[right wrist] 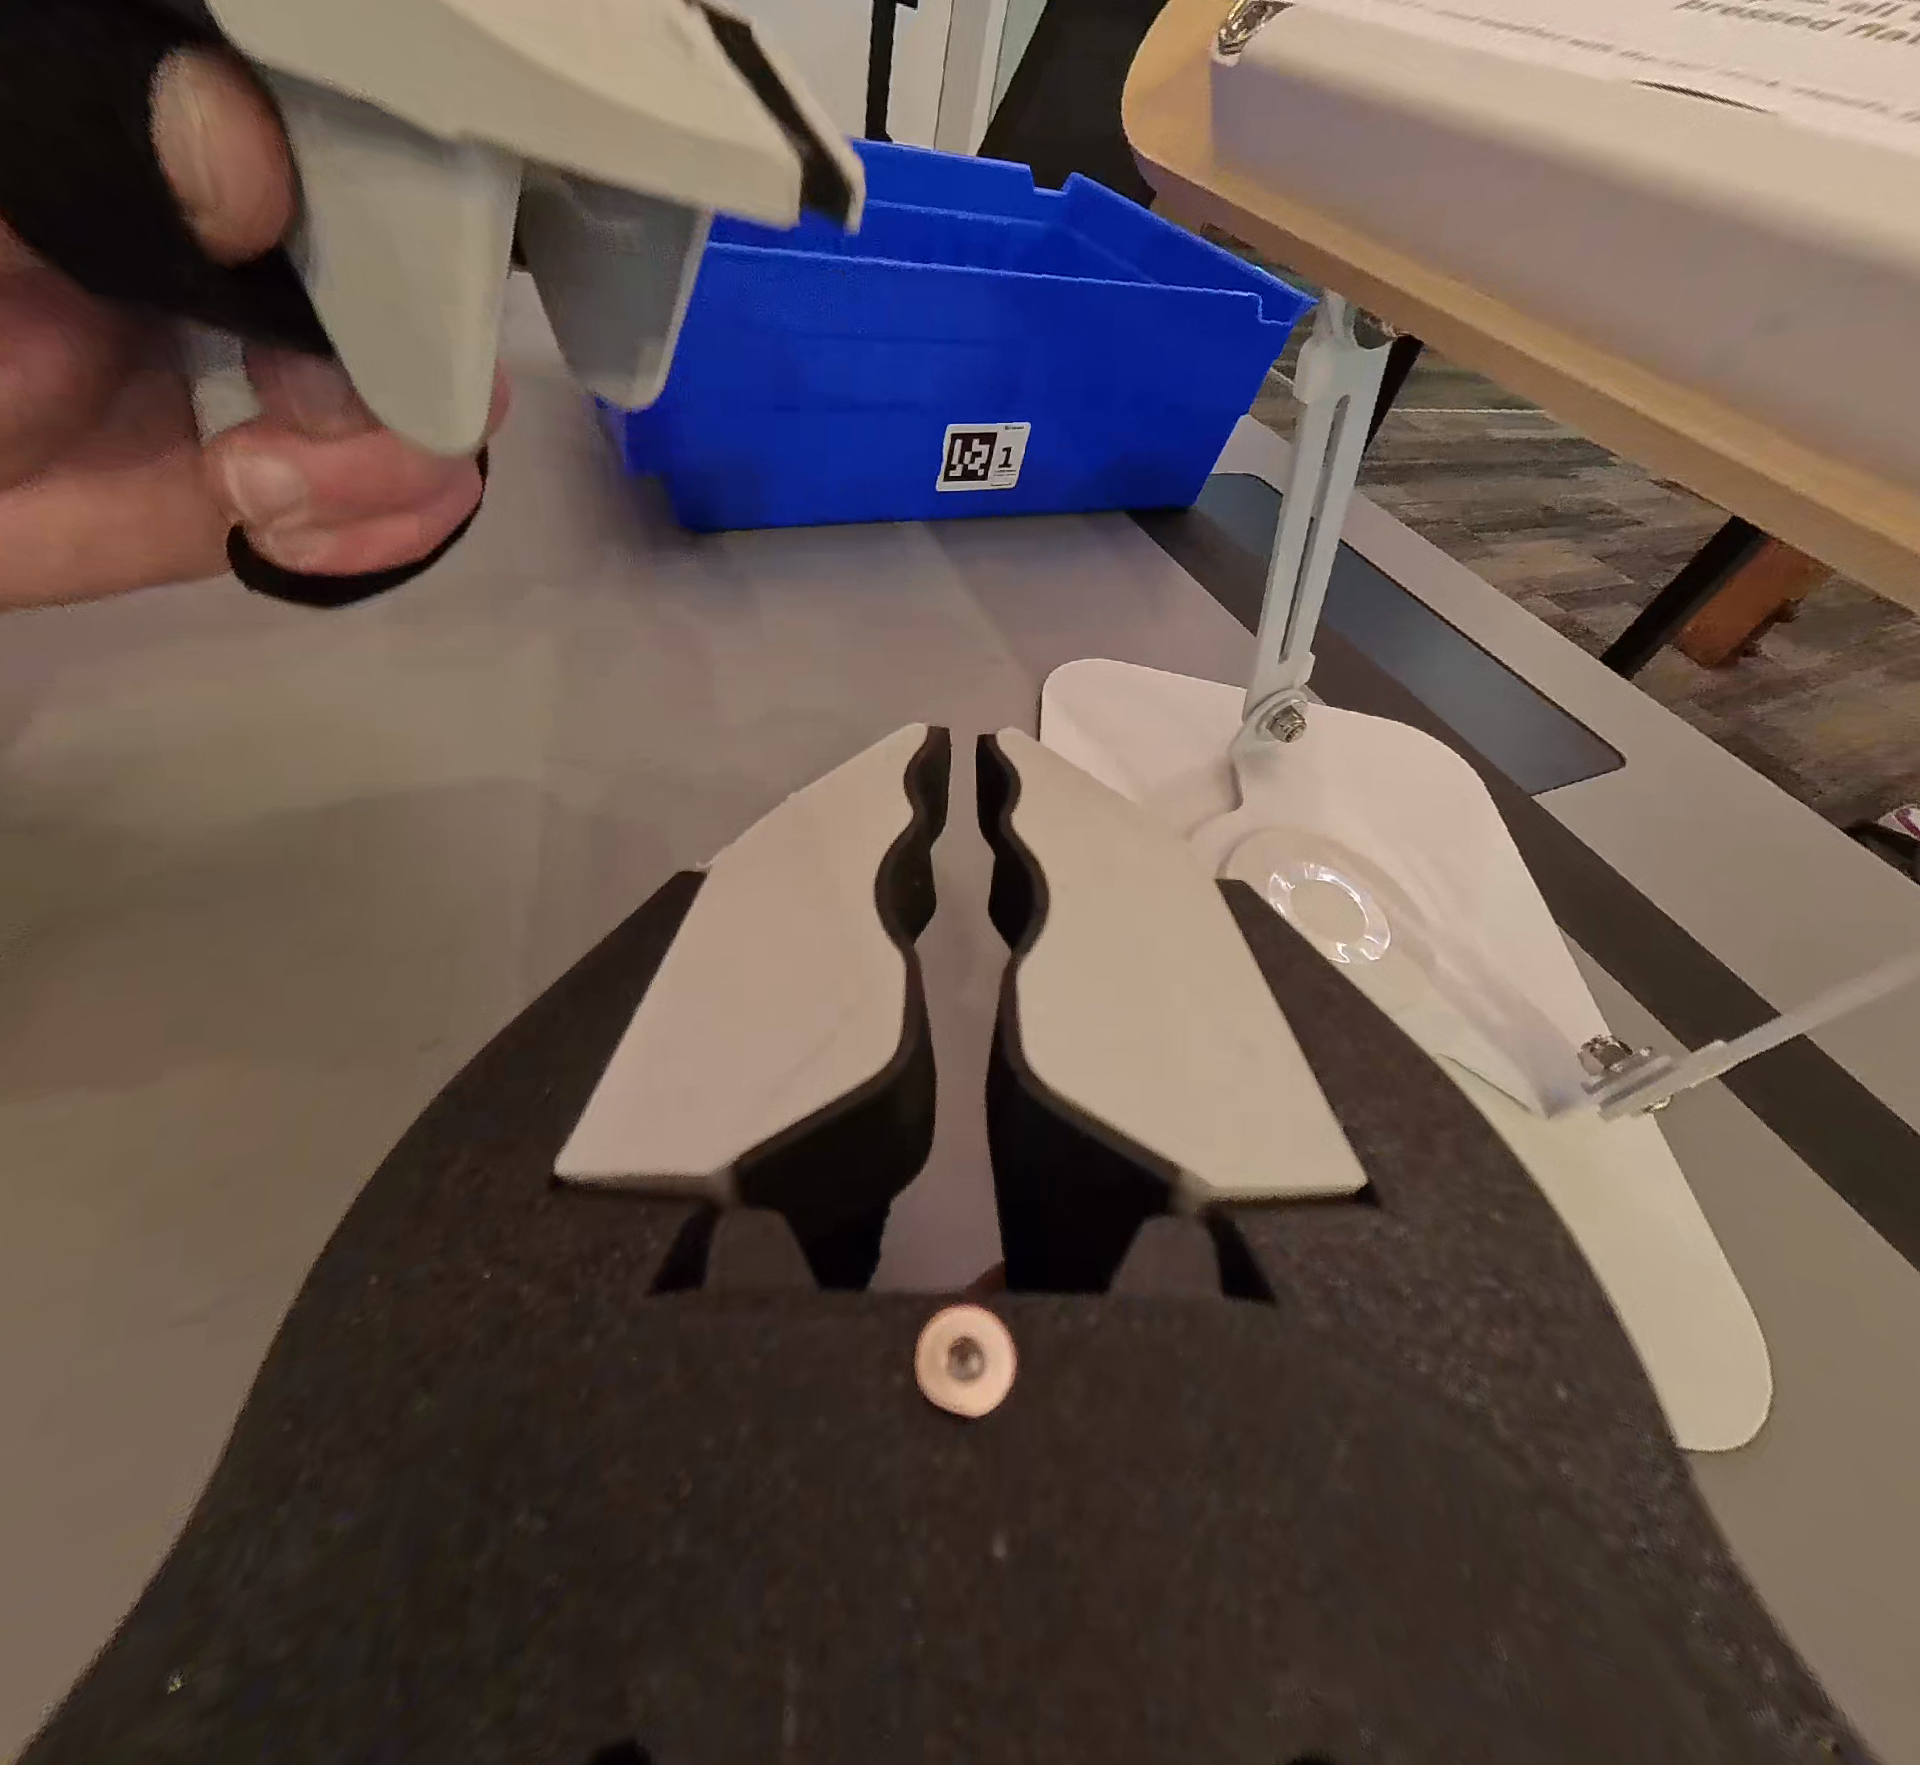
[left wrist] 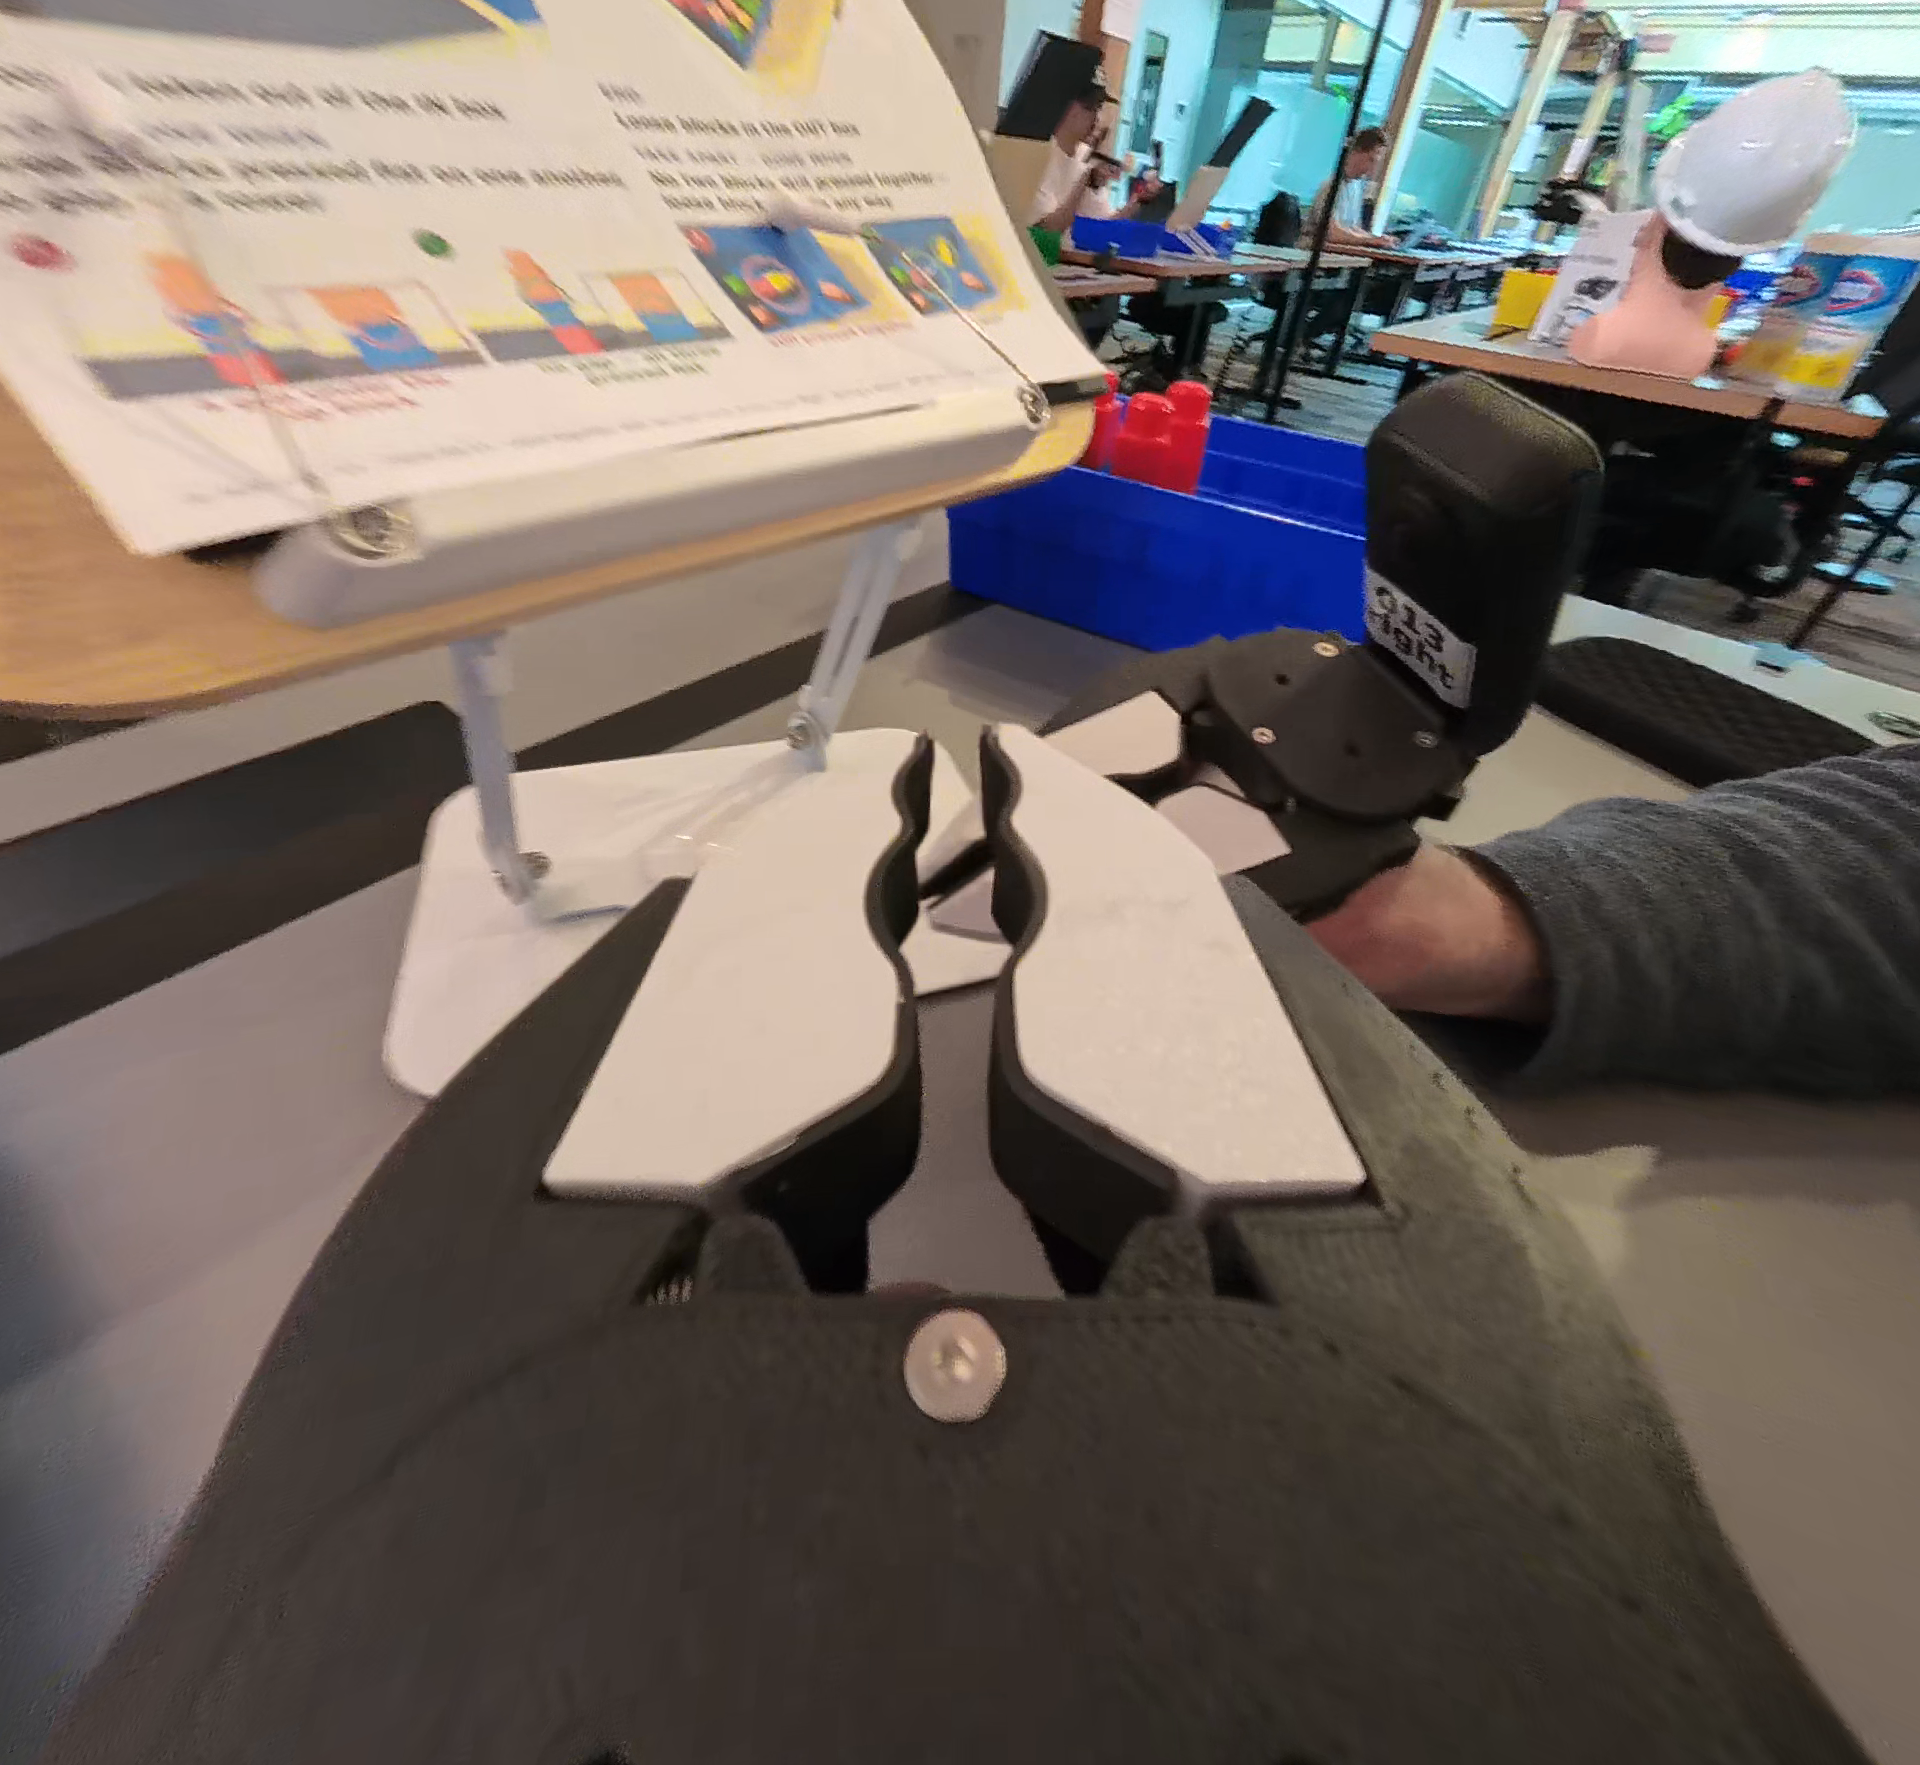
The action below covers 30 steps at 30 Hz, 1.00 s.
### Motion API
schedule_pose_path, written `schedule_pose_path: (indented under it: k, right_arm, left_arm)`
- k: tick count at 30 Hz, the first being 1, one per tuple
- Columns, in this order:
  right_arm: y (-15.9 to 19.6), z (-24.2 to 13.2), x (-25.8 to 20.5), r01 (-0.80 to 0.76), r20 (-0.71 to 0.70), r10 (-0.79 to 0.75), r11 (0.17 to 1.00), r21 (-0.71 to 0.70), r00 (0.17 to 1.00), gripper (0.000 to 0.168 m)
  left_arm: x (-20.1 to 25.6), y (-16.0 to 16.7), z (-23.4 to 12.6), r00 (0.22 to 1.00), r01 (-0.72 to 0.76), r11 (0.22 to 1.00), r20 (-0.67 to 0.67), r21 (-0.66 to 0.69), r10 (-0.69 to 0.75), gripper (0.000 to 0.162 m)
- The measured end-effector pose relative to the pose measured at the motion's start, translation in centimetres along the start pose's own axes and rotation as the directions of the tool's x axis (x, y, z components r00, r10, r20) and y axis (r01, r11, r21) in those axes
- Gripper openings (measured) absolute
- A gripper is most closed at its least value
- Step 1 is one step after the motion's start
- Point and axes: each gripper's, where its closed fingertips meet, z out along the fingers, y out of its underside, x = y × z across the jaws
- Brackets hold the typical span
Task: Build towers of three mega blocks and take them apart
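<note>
In the left wrist view, my left gripper (left wrist: 954, 751) hangs over the grey table (left wrist: 260, 1196), its jaws almost together with nothing between them. Red mega blocks (left wrist: 1158, 442) stand in a blue bin (left wrist: 1143, 562) at the back right. The black body of the right gripper (left wrist: 1340, 728) sits just ahead to the right, held by a hand in a grey sleeve. In the right wrist view, my right gripper (right wrist: 961, 741) is likewise closed and empty above the table. A blue bin (right wrist: 935, 344) with a small square tag stands ahead; no blocks show in it.
A tilted board with an instruction sheet (left wrist: 468, 209) stands on a white base (left wrist: 582, 842), also seen in the right wrist view (right wrist: 1403, 780). The left gripper's finger (right wrist: 468, 53) and a gloved hand (right wrist: 156, 427) fill the upper left there. Other desks and people are behind. My hands' fingertips stand some 8 centimetres from each other.
</note>
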Motion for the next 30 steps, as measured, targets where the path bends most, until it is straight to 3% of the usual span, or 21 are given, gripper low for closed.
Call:
schedule_pose_path:
  k: [3,6,10,13,17,21,28,30]
  right_arm:
    - [-0.2,-0.2,0.0,-0.001,0.002,0.001,1.0,0.017,1.0,0.006]
    - [-0.1,-0.3,-0.2,0.007,0.006,-0.008,1.0,0.016,1.0,0.008]
    - [0.0,-0.1,-0.5,0.038,0.012,-0.038,0.999,0.002,0.999,0.009]
    - [0.0,-0.1,-0.6,0.037,0.015,-0.037,0.999,0.002,0.999,0.01]
    - [0.0,-0.1,-0.6,0.033,0.023,-0.033,0.999,0.003,0.999,0.011]
    - [0.1,-0.1,-0.7,0.041,0.026,-0.041,0.999,-0.001,0.999,0.011]
    - [0.1,-0.1,-0.8,0.036,0.032,-0.036,0.999,0.0,0.999,0.011]
    - [0.1,-0.1,-0.8,0.038,0.032,-0.037,0.999,-0.001,0.999,0.011]
  left_arm:
    - [-2.6,-1.7,-2.6,0.987,-0.079,0.997,0.146,0.026,0.074,0.009]
    - [-7.8,-3.2,-5.9,0.923,-0.138,0.99,0.356,-0.043,0.144,0.013]
    - [-16.8,-3.3,-8.2,0.859,-0.049,0.977,0.491,-0.207,0.147,0.023]
    - [-24.5,0.0,-8.6,0.821,0.068,0.915,0.543,-0.397,0.175,0.029]
    - [-31.6,5.5,-8.4,0.808,0.283,0.815,0.583,-0.506,0.081,0.03]
    - [-34.5,9.2,-8.1,0.798,0.354,0.706,0.591,-0.614,0.115,0.034]
    - [-36.3,12.4,-7.1,0.792,0.424,0.613,0.601,-0.667,0.106,0.036]
    - [-36.6,12.8,-6.9,0.793,0.431,0.607,0.601,-0.668,0.098,0.028]
